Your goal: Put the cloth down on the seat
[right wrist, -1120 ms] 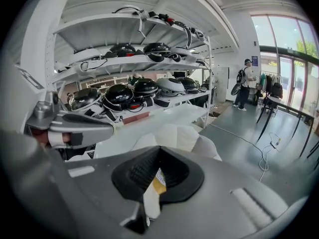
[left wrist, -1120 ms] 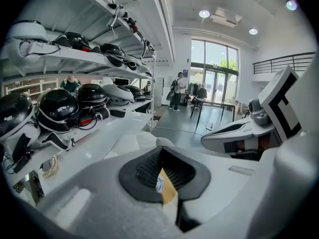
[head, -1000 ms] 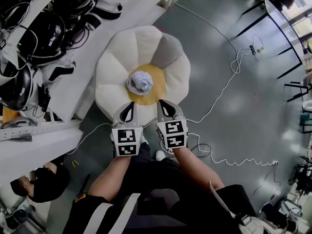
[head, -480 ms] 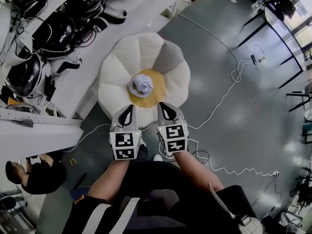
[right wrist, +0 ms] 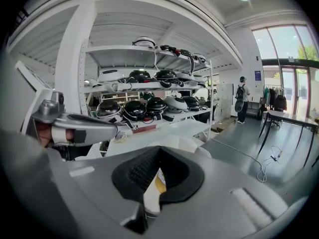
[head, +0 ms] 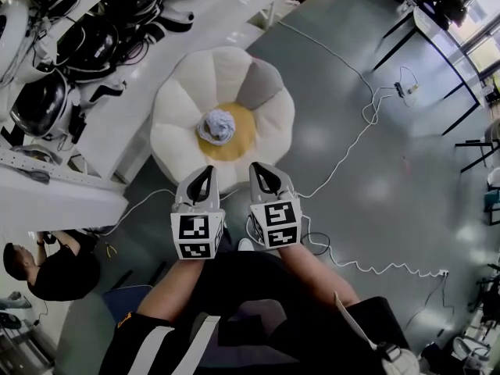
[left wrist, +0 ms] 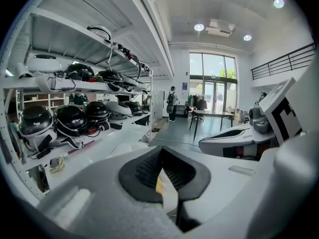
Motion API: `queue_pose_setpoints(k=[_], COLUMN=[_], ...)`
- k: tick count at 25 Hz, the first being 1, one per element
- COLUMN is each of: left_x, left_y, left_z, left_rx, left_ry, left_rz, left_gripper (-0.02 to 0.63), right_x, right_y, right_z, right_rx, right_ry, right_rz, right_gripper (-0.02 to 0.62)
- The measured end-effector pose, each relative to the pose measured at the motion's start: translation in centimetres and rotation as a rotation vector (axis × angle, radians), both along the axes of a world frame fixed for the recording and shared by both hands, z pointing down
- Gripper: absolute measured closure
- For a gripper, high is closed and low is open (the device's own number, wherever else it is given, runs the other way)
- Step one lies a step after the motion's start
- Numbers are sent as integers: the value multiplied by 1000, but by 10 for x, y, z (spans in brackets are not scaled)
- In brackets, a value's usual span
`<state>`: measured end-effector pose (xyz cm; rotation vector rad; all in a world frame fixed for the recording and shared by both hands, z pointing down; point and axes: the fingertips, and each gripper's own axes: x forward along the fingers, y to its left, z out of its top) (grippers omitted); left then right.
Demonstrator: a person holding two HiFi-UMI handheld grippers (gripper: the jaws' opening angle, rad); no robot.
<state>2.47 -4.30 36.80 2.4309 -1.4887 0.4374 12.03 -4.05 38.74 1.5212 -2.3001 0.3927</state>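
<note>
The cloth (head: 218,125), a pale crumpled bundle, lies on the yellow middle of the flower-shaped seat (head: 181,92), well inside its white petal rim. Both tools hang side by side at the seat's near edge, apart from the cloth. The left gripper (head: 205,172) has its jaws together on nothing, and so has the right gripper (head: 258,169). Each carries a cube (head: 195,237) printed with black-and-white square markers. Shelves of dark helmets (head: 39,104) stand beyond the seat's left edge.
</note>
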Motion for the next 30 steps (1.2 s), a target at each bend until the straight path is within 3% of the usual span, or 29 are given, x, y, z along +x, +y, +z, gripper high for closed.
queue_pose_setpoints(k=[13, 22, 30], left_x=[13, -2, -17], left_y=[100, 125, 155], left_z=[-39, -57, -66], left_rx=[52, 70, 94], left_ry=[-28, -59, -28], left_rz=[-42, -75, -42], left_gripper=[606, 606, 606], right_x=[8, 10, -7], right_y=[88, 114, 144], right_z=[-43, -69, -76], right_rx=[49, 92, 106], right_ry=[-60, -73, -49], right_rz=[-88, -98, -112], right_gripper=[594, 595, 595])
